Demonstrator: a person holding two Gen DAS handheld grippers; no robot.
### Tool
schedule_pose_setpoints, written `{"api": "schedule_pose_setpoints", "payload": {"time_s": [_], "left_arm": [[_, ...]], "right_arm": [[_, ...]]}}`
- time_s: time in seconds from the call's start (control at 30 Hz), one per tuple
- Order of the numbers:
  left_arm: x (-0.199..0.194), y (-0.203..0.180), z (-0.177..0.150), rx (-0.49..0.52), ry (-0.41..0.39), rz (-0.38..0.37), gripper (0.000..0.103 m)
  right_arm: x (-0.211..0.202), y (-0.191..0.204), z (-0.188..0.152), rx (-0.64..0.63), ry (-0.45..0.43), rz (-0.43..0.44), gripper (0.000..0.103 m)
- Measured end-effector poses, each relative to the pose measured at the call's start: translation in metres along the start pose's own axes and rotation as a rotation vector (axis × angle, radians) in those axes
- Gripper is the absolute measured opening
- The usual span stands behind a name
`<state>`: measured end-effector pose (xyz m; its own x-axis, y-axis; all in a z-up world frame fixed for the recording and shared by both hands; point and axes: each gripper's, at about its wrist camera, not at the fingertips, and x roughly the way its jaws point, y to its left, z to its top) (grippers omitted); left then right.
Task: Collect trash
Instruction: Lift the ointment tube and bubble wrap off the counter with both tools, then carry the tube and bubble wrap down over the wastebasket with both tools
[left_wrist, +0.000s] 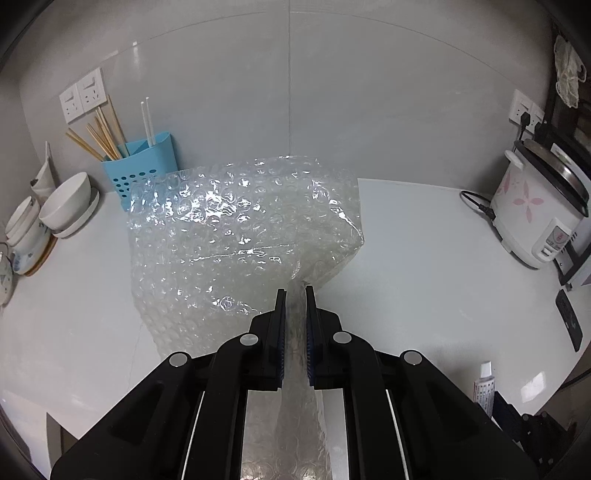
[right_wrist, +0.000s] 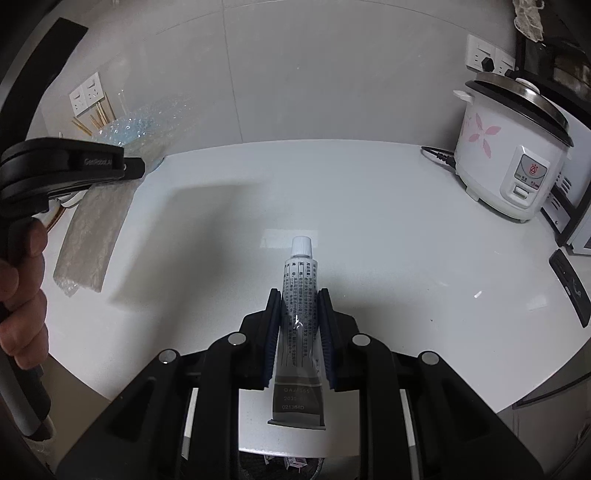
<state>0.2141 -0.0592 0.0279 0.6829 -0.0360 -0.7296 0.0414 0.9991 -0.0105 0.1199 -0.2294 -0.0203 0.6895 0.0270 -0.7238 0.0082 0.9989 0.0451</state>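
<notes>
The left gripper (left_wrist: 295, 291) is seen pinching a sheet of bubble wrap (left_wrist: 240, 229), its pads pressed on a gathered fold, and the sheet is held clear of the white table (left_wrist: 424, 258), billowing from the jaws toward 11 o'clock in the left wrist view. The right gripper (right_wrist: 298, 295) is clamped on a small tube (right_wrist: 298, 310), whose white cap points to 12 o'clock and whose crimped tail hangs toward 6 o'clock past the table's near rim. In the right wrist view the table's curved front edge is traced from 8 o'clock round to 3 o'clock, and a broad bare stretch of surface is left open between the tube and the wall. The left gripper is seen there at 9 o'clock, gripped by a hand (right_wrist: 22, 291), with the bubble wrap trailing below it. The room is closed in by pale tiled walls, with wall sockets (left_wrist: 83, 94) mounted at 10 o'clock and further sockets (left_wrist: 524, 110) at 2 o'clock in the left wrist view. A rice cooker (right_wrist: 513, 147) with a pink flower print is stood at 2 o'clock, plugged in, and a flat black object (right_wrist: 570, 288) lies at 3 o'clock near the edge. At 10 o'clock in the left wrist view a blue holder (left_wrist: 144, 166) is filled with chopsticks (left_wrist: 99, 136), and white bowls (left_wrist: 64, 203) are stacked on a plate beside it.
</notes>
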Motion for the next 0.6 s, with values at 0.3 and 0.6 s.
{"api": "schedule_pose_setpoints", "payload": {"time_s": [0.3,0.6], "left_arm": [[-0.058,0.009,-0.057,-0.015,-0.039,-0.038,0.008],[-0.111,0.019,-0.136,-0.035,-0.096,-0.056,0.008]], "right_arm": [[-0.04,0.007,-0.033,-0.01,-0.041,0.021,0.019],[-0.081,0.014,-0.085,-0.034,-0.114,0.042,0.019]]}}
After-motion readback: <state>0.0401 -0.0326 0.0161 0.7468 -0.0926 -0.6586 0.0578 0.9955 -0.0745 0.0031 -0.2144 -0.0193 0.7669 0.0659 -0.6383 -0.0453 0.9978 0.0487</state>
